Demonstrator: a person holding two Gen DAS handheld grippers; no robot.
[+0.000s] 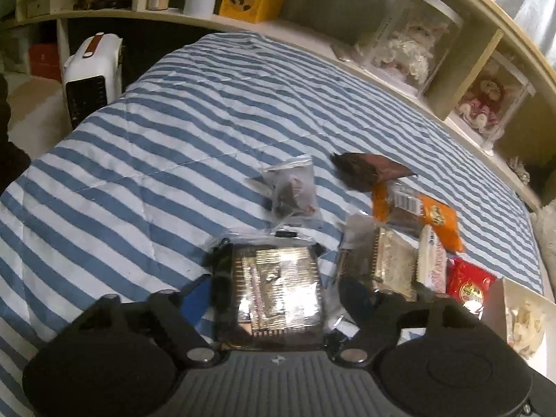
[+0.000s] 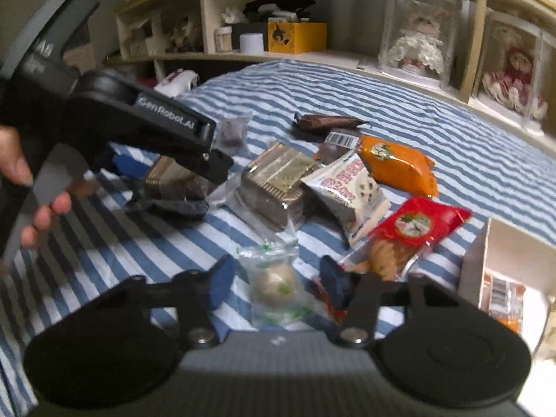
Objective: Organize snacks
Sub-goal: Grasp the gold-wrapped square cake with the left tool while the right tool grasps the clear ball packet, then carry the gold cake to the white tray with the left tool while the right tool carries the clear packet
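My left gripper (image 1: 279,288) is shut on a brown cake packet (image 1: 278,292) with a gold top, one finger against each side of its clear wrap. In the right wrist view that gripper (image 2: 187,184) lies sideways on the striped bedcover. My right gripper (image 2: 276,271) is open, low over a clear packet holding a round pale pastry (image 2: 274,283), which lies between its fingers. Beyond it lie a second cake packet (image 2: 278,187), a white cookie packet (image 2: 351,191), an orange packet (image 2: 399,163) and a red packet (image 2: 413,229).
A white box (image 2: 504,253) holding orange packets stands at the right bed edge. A brown wrapper (image 2: 326,123) and a small clear bag (image 1: 293,191) lie farther back. Shelves with doll cases (image 1: 410,45) line the far side, and a white heater (image 1: 92,76) stands left. A hand (image 2: 21,170) holds the left gripper.
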